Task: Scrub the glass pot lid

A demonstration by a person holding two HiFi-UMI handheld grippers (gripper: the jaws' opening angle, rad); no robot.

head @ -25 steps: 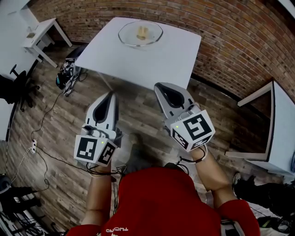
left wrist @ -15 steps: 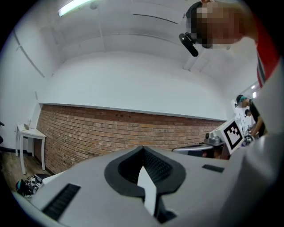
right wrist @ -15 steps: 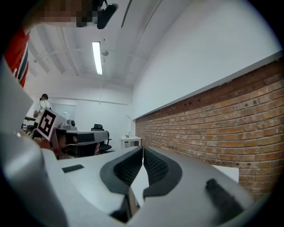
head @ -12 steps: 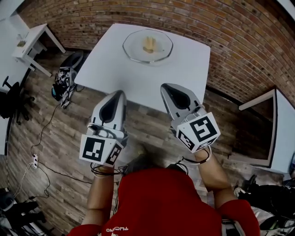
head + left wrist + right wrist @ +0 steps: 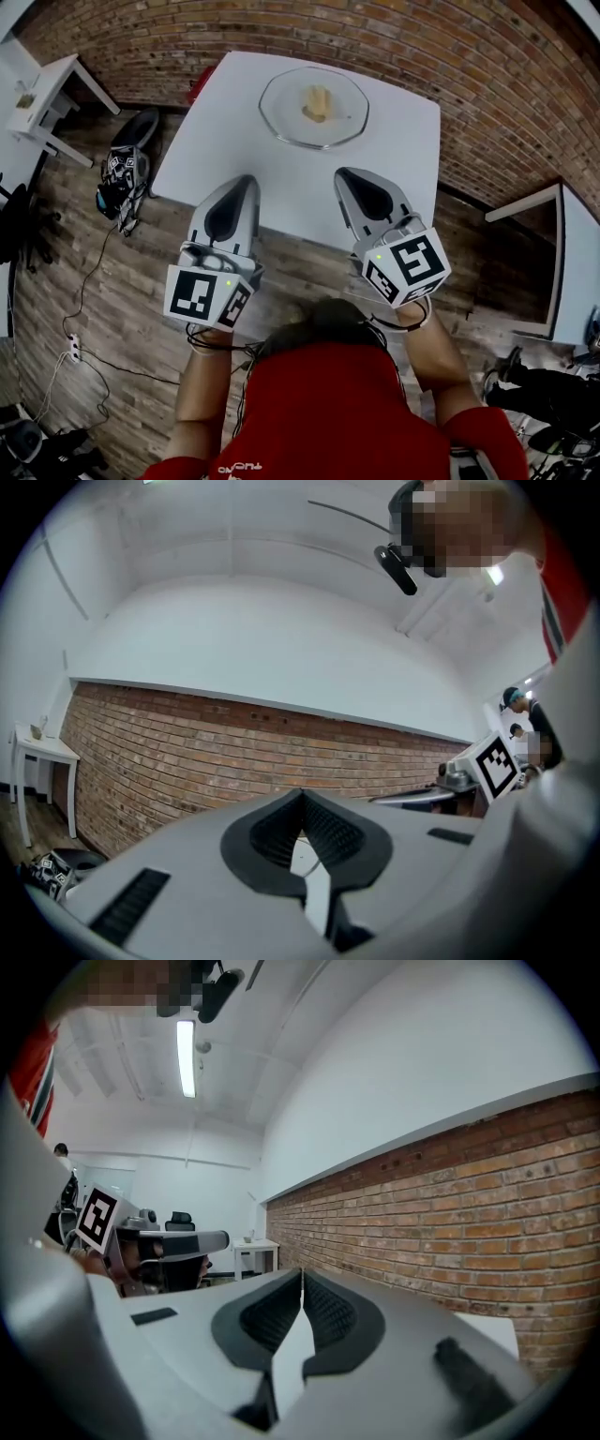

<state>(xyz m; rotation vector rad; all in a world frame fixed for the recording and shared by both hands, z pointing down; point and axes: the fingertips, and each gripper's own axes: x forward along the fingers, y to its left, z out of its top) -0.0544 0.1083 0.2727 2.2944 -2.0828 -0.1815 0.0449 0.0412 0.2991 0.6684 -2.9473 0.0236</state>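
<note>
Both of our grippers are clenched on nothing. In the left gripper view the left gripper (image 5: 302,803) has its ribbed pads pressed tip to tip with nothing between them, and the right gripper (image 5: 301,1283) shows the same in its own view. From the head view, the left gripper (image 5: 242,184) and right gripper (image 5: 345,178) sit side by side, a little apart, with their noses just over the near edge of the white table (image 5: 211,150). They are tipped up rather than down, which is why each gripper camera sees the brick wall (image 5: 487,1194) and ceiling instead of the tabletop.

We read this as a ready pose before any reach, with the jaws kept together because there is nothing to carry yet.

Well ahead of both tools, on the far half of the table, the glass pot lid (image 5: 281,117) lies flat. It is roughly centred between the two grippers' lines, so either could come to it. A tan lump (image 5: 317,101) sits at the lid's middle. We cannot tell whether it is a sponge or the lid's own knob.

Beyond the table's left edge, a dark bag (image 5: 117,178) and cables lie on the wooden floor (image 5: 131,309).
</note>
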